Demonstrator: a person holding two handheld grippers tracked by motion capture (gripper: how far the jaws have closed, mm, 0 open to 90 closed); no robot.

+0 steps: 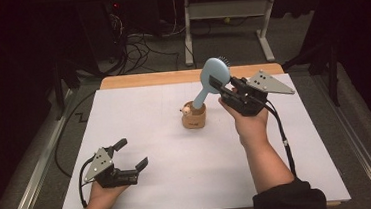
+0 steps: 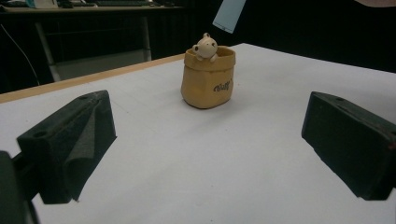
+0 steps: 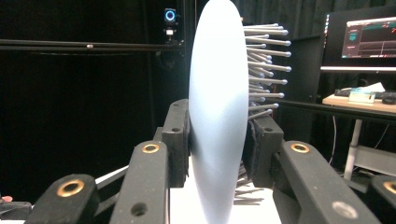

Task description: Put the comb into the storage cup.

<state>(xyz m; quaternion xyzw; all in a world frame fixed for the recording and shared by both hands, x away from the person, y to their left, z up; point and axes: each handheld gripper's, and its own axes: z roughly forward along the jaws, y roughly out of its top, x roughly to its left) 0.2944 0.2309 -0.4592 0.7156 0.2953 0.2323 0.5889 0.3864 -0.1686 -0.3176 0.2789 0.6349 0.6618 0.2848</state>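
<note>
**Holding a blue hairbrush over a small pot**

Starting at the lower left of the high view, the left gripper [image 1: 131,154] is seen resting low over the white table [image 1: 151,137], carried by the left hand [image 1: 102,191]. Its jaws are spread wide apart and nothing is held between them. In the left gripper view the two black pads [image 2: 74,140] are seen at the lower left and right edges of the frame, well apart, with bare table between them.

At the centre of the high view a small tan pot [image 1: 194,116] is set upright on the table; a little pale bear figure [image 2: 204,47] is perched on its rim, seen in the upper middle of the left gripper view.

Right of centre, the blue hairbrush [image 1: 211,80] is clamped at its head by the right gripper [image 1: 218,85], the jaws being closed tightly on it. The brush is tilted, with its handle pointed down and left so that the tip is at the pot's mouth; whether it touches cannot be told. In the right gripper view the brush head [image 3: 218,107] is shown edge-on between the pads, bristles [image 3: 266,56] pointed to the right of the frame.
</note>
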